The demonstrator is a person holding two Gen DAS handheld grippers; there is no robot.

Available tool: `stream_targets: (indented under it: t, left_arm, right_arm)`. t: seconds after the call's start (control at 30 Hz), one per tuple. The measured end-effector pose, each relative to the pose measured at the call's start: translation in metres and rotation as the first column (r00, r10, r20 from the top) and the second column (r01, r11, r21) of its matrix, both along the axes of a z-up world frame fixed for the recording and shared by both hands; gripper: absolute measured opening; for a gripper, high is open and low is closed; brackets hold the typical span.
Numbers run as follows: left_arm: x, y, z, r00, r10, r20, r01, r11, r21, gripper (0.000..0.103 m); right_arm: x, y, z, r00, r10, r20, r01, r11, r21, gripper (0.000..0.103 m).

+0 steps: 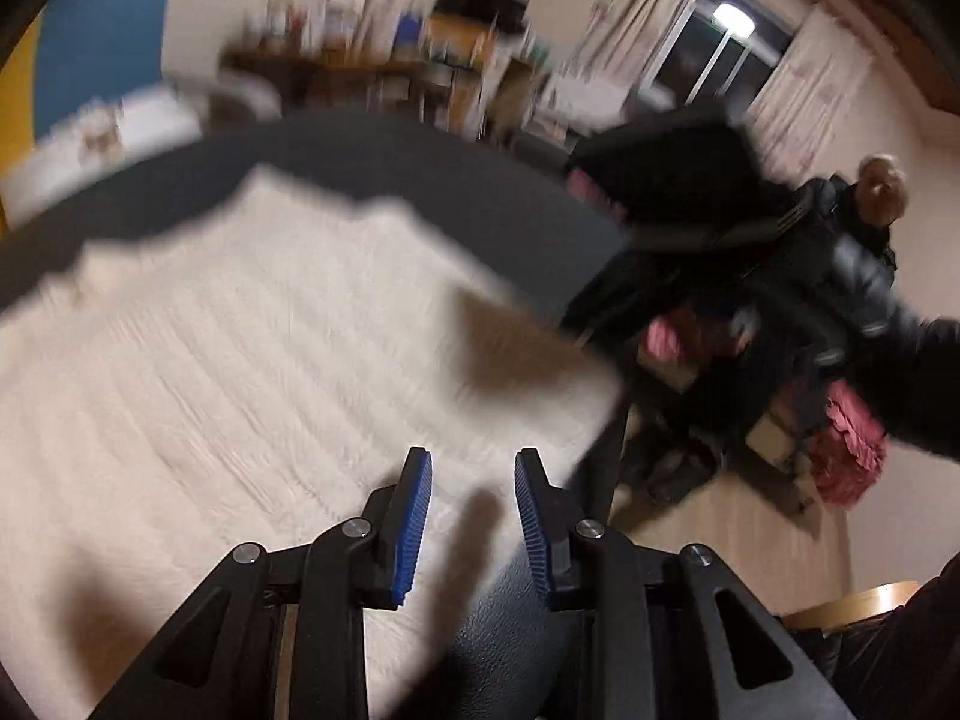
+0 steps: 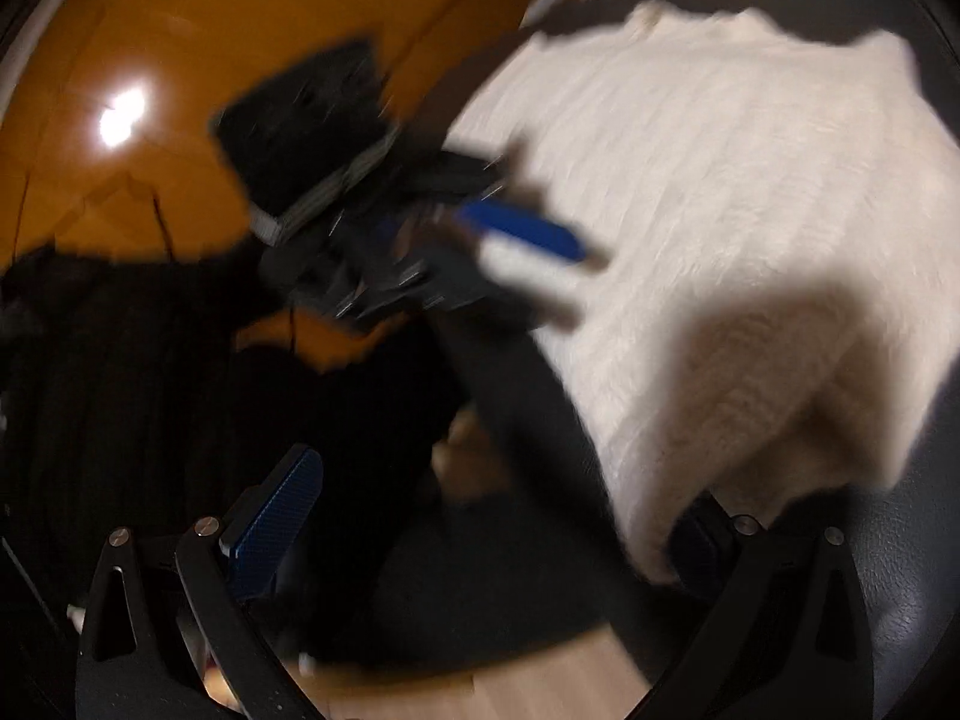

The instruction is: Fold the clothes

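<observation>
Left gripper (image 1: 473, 519): jaws parted, blue pads (image 1: 414, 525) facing, nothing between them, pointing steeply downward; right gripper (image 2: 492, 531): jaws spread wide, one blue pad (image 2: 273, 525) plainly visible, the other partly covered; the gap between them empty.

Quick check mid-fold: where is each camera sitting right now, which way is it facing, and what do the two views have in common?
Left wrist: on the left claw, looking down across the cream sweater on the dark table toward a cluttered room; its open, empty blue fingers show.
Right wrist: on the right claw, facing the sweater's edge and an orange wall; its wide-open fingers show, one partly behind the sweater.
Shared: the sweater, the table, and the left claw, seen blurred in the right view.
</observation>
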State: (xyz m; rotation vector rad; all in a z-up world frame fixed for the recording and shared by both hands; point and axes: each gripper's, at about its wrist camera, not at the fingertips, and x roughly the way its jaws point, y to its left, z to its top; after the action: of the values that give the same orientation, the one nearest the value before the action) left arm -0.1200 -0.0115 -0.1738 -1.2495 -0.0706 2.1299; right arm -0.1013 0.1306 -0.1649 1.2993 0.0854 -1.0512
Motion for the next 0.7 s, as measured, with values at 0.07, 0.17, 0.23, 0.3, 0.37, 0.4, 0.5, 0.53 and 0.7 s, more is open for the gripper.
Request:
stream_targets:
  t: [0.07, 0.17, 0.23, 0.3, 0.37, 0.4, 0.5, 0.53, 0.7]
  left_arm:
    - [0.001, 0.001, -0.007, 1.000, 0.003, -0.018, -0.003, 1.000, 0.004, 0.028]
    - [0.001, -0.005, -0.005, 0.999, 0.032, 0.007, -0.032, 0.999, 0.040, 0.028]
    - [0.004, -0.007, 0.002, 1.000, 0.028, -0.014, -0.028, 0.998, 0.047, 0.028]
    - [0.007, -0.011, 0.014, 0.998, 0.031, -0.050, -0.027, 0.997, 0.077, 0.029]
    - [0.005, -0.021, 0.029, 0.991, 0.074, -0.111, -0.061, 0.991, 0.117, 0.029]
    - [0.001, -0.030, 0.037, 0.983, 0.115, -0.141, -0.096, 0.985, 0.141, 0.029]
    - [-0.016, -0.058, 0.043, 0.950, 0.268, -0.163, -0.237, 0.953, 0.188, 0.029]
    - [-0.022, -0.065, 0.039, 0.935, 0.318, -0.154, -0.291, 0.941, 0.175, 0.029]
    - [-0.039, -0.077, -0.003, 0.920, 0.388, -0.045, -0.386, 0.921, 0.052, 0.029]
  right_arm:
    - [0.003, 0.000, -0.013, 0.998, 0.056, 0.013, -0.057, 0.993, 0.100, 0.102]
    - [0.000, 0.009, -0.018, 0.999, 0.027, 0.041, -0.030, 0.996, 0.082, 0.102]
    - [0.002, 0.017, -0.017, 0.999, -0.020, 0.028, 0.018, 0.998, 0.056, 0.102]
    - [0.005, 0.023, -0.009, 0.997, -0.075, -0.023, 0.076, 0.995, 0.057, 0.102]
    - [0.008, 0.031, 0.006, 0.981, -0.145, -0.126, 0.153, 0.987, 0.057, 0.102]
    - [0.009, 0.034, 0.017, 0.964, -0.193, -0.182, 0.202, 0.979, 0.032, 0.103]
    - [0.009, 0.032, 0.050, 0.898, -0.333, -0.288, 0.317, 0.943, -0.102, 0.103]
    - [0.009, 0.028, 0.059, 0.869, -0.374, -0.324, 0.344, 0.927, -0.147, 0.103]
    - [-0.001, -0.014, 0.021, 0.807, -0.416, -0.419, 0.433, 0.900, -0.059, 0.103]
